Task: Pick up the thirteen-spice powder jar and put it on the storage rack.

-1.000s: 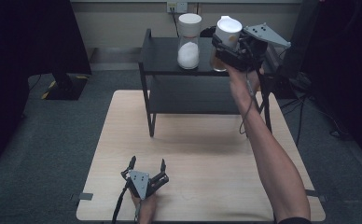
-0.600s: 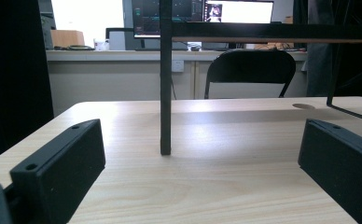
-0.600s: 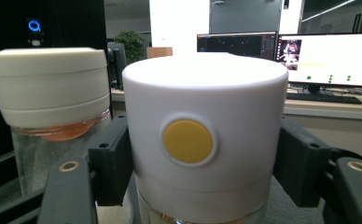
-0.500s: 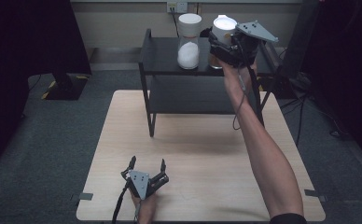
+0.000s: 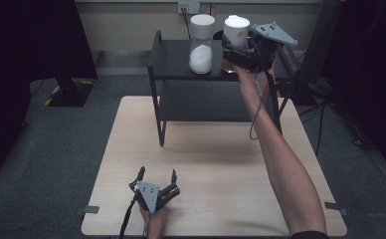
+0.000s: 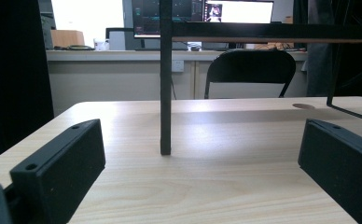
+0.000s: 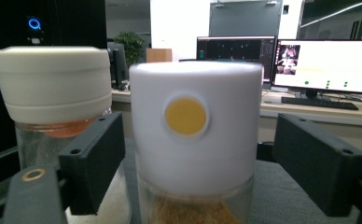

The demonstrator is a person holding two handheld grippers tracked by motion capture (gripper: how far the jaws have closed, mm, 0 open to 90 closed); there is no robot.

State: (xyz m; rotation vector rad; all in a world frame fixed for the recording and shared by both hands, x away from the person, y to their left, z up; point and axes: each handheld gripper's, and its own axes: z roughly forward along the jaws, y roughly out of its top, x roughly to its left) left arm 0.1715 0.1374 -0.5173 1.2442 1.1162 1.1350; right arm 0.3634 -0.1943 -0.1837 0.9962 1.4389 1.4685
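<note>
The clear glass jar with the white lid and yellow dot point(image 7: 193, 140) ran off the bottom edge of the right gripper view, its brown contents blurred and its base out of sight. From above, the right gripper point(image 5: 241, 50) covered the jar's lower half. The second glass jar with a white lid point(image 7: 53, 93) was cut by the left edge, partly behind a black jaw. The black metal shelf rack's point(image 6: 165, 74) top was cropped in the left gripper view.
</note>
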